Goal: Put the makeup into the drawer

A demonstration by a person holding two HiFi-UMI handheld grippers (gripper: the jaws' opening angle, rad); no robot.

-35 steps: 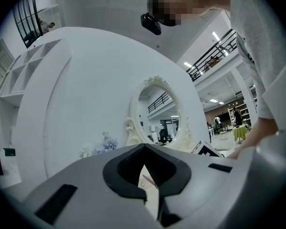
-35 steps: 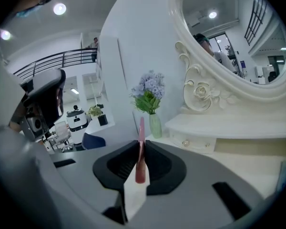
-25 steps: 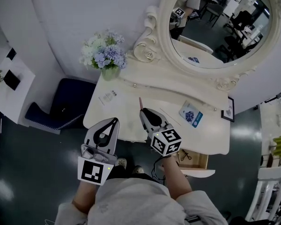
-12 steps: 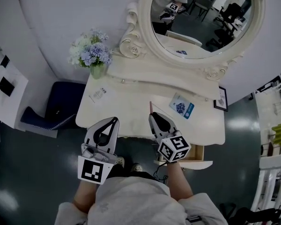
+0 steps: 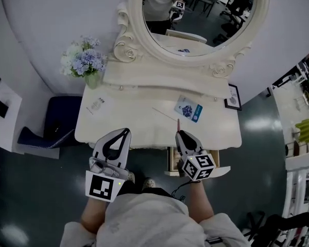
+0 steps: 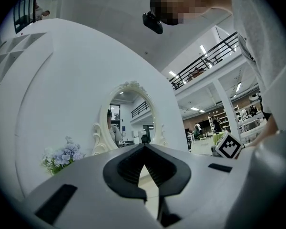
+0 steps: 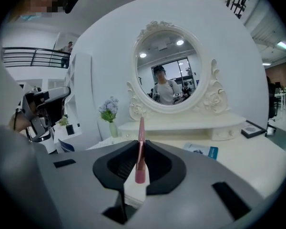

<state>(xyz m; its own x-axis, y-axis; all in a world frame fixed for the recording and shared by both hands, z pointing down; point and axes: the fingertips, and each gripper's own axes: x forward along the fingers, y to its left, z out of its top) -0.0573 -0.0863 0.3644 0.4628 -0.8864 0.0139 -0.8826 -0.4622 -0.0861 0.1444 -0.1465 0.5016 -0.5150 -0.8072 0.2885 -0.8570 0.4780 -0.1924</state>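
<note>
Rightward has swung the right gripper [image 5: 180, 133], clamping a slim pink makeup stick [image 7: 140, 152], to the open cream drawer [image 5: 170, 161]; next, lower it in; left gripper [image 5: 125, 131] closed, empty.

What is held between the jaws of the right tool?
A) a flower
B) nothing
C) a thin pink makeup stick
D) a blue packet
C: the right tool is closed on a thin pink makeup stick, and the stick's upper end reaches out past the jaws.

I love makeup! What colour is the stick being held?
Pink makeup stick; right gripper view shows best.
</note>
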